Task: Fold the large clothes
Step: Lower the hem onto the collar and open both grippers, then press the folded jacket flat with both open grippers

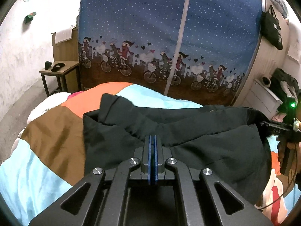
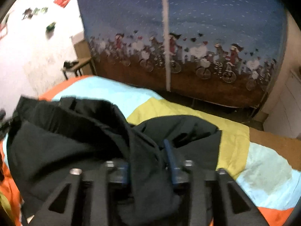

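Left tool (image 1: 152, 138) tilts down, clamped on the black garment (image 1: 188, 137) (right tool (image 2: 148, 150) apart, fabric between).

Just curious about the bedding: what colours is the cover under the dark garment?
The bed cover has blocks of light blue, orange, brown and yellow-green; the right wrist view shows the yellow-green best.

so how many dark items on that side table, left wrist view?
2: a small dark lump at the side table's left end, a flatter one beside it. Others may be hidden.
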### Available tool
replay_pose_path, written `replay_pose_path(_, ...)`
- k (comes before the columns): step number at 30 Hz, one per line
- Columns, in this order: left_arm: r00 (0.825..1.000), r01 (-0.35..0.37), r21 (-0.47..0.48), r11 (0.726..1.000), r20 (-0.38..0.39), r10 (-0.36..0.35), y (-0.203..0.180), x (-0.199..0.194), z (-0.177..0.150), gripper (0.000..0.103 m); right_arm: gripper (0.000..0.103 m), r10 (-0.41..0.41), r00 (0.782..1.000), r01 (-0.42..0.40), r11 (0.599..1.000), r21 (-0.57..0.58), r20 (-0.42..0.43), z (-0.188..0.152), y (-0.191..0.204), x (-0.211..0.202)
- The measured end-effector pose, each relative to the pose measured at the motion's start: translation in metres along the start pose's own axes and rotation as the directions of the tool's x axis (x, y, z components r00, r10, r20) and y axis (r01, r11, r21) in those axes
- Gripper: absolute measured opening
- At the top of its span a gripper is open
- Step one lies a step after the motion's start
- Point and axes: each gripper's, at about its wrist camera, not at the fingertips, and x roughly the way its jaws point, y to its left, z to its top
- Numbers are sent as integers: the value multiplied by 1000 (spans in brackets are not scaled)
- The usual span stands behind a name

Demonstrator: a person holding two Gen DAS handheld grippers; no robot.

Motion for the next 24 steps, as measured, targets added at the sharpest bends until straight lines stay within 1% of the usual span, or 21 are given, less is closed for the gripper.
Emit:
replay_pose_path(1,1000,5,0,1000,2,-5,-2,-1,0,3,69,-1,1000,1,1000,20,25,2,-4,-7)
replay_pose_path(2,1000,15,5,1000,6,-15,-6,-4,0,4,78,1,999,-2,999,36,53,4,-7,-13)
replay_pose_path(3,1000,21,12,1000,11,-22,-11,-7,-1,7,89,1,997,-5,999,51,80,6,-9,-20)
replay_pose_path(4,1000,26,18,999,13,-26,-15,-9,-1,16,90,0,994,-7,998,66,109,7,-11,-29)
replay_pose_path(5,999,34,30,999,13,-35,-21,-11,-2,24,90,-2,993,-7,997,71,120,10,-13,-32)
replay_pose_path(6,999,41,39,998,15,-42,-25,-14,-3,46,91,-11,991,0,997,77,135,11,-13,-39)
replay_pose_path(7,998,57,50,997,30,-59,-31,-19,-7,66,93,-21,990,10,997,77,137,12,-12,-44)
replay_pose_path(8,996,70,59,996,46,-73,-35,-24,-10,71,95,-26,990,16,997,71,139,9,-8,-48)
replay_pose_path(9,994,85,73,994,59,-89,-41,-28,-14,72,99,-19,990,11,998,62,142,5,-5,-51)
replay_pose_path(10,994,91,82,992,53,-95,-46,-29,-14,72,103,-6,991,-1,999,48,137,-3,1,-54)
replay_pose_path(12,994,106,101,989,8,-107,-56,-27,-21,72,103,15,995,-17,1000,21,100,-18,13,-54)
replay_pose_path(16,993,112,92,989,-39,-109,-65,-18,-37,73,103,78,996,-77,997,-20,31,-51,36,-53)
replay_pose_path(18,992,110,95,989,-73,-103,-67,-11,-49,73,103,94,996,-93,995,-31,12,-61,42,-51)
replay_pose_path(20,993,95,116,989,-88,-85,-70,-2,-58,73,103,104,995,-103,994,-40,4,-72,46,-48)
replay_pose_path(22,994,83,149,985,-87,-71,-73,3,-65,79,103,100,995,-101,993,-52,-23,-79,49,-38)
replay_pose_path(23,995,70,167,983,-82,-57,-76,6,-66,81,103,97,995,-98,994,-55,-33,-81,49,-31)
replay_pose_path(24,996,54,183,982,-77,-41,-77,11,-67,85,103,98,995,-100,994,-51,-38,-83,48,-24)
